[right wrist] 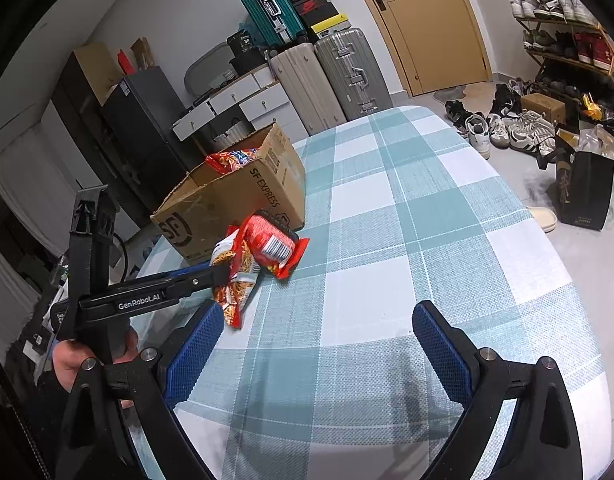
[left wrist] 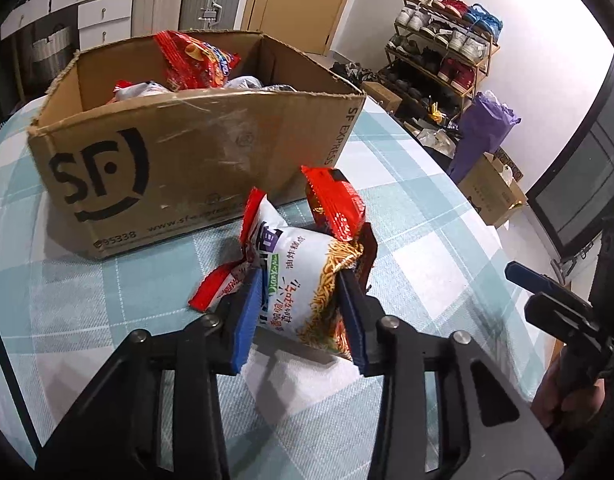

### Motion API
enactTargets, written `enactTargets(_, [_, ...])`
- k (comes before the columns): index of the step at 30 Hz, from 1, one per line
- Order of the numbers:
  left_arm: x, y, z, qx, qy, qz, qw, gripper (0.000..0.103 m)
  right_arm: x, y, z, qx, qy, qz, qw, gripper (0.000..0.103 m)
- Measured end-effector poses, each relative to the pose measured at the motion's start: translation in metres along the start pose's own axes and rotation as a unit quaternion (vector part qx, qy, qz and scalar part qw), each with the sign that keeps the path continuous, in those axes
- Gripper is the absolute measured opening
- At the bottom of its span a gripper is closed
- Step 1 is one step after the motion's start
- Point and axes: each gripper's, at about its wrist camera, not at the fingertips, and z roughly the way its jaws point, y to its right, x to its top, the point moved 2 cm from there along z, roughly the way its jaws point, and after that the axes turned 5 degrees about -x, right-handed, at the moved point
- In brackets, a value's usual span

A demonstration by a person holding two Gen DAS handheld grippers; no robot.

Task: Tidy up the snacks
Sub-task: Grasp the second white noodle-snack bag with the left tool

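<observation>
Left claw (left wrist: 299, 304) pinches the white-and-red crinkly noodle-snack packet (left wrist: 303, 280) just before the brown cardboard box (left wrist: 179, 168); right claw (right wrist: 319, 352) gapes wide, empty.

A checked tablecloth (right wrist: 407, 208) carries the cardboard box (left wrist: 195, 160) and snack packets (right wrist: 267, 248).

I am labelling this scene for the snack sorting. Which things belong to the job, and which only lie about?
Belong to the job:
- white snack bag, pinched by the left gripper
- red snack bag behind it
- cardboard box with snacks inside
- right gripper, open

Lying about:
- suitcases
- shoe rack
- black paper bag
</observation>
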Motion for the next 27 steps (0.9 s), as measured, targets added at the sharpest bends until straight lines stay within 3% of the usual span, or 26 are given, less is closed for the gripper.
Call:
enactTargets(4, [-0.005,-0.005,-0.015,-0.012,0.008,-0.009,0.9999,0.023,0.000,-0.001,0.000,-0.001,0.000,0.000,1.000,0.097])
enactTargets(6, [-0.009,-0.004,-0.021,-0.029,0.005,-0.012,0.9995,0.001,0.000,-0.002,0.001,0.000,-0.002,-0.001,1.000,0.097])
enactTargets(9, [-0.015,-0.005,-0.021,-0.018,-0.004,0.001,0.9998,0.000,0.000,-0.004,0.001,-0.001,-0.004,-0.004,1.000,0.097])
enactTargets(14, [-0.019,-0.008,-0.031,-0.023,0.004,-0.007,0.9997,0.000,-0.003,-0.011,0.001,-0.001,-0.007,-0.009,1.000,0.097])
enactTargets(18, [-0.018,-0.016,-0.035,-0.001,0.010,-0.029,0.9995,0.001,-0.005,-0.013,0.002,0.000,-0.010,-0.012,1.000,0.097])
enactTargets(19, [-0.018,-0.019,-0.035,0.003,0.005,-0.039,0.9992,0.013,-0.005,-0.013,0.003,0.001,-0.010,-0.012,1.000,0.097])
enactTargets(20, [-0.018,-0.023,-0.034,0.012,-0.006,-0.055,0.9984,0.033,-0.006,-0.013,0.003,0.003,-0.010,-0.011,1.000,0.097])
enactTargets(22, [-0.020,-0.027,-0.033,0.002,-0.007,-0.077,0.9970,0.052,-0.007,-0.013,0.004,0.005,-0.012,-0.011,1.000,0.097])
enactTargets(24, [-0.018,-0.025,-0.038,0.023,0.002,-0.081,0.9964,0.058,-0.007,-0.013,0.005,0.008,-0.014,-0.010,1.000,0.097])
enactTargets(26, [-0.014,-0.023,-0.039,0.027,0.008,-0.088,0.9957,0.088,-0.007,-0.013,0.006,0.011,-0.013,-0.009,1.000,0.097])
enactTargets(27, [-0.012,-0.022,-0.037,0.026,0.008,-0.095,0.9951,0.090,-0.008,-0.012,0.006,0.012,-0.013,-0.008,1.000,0.097])
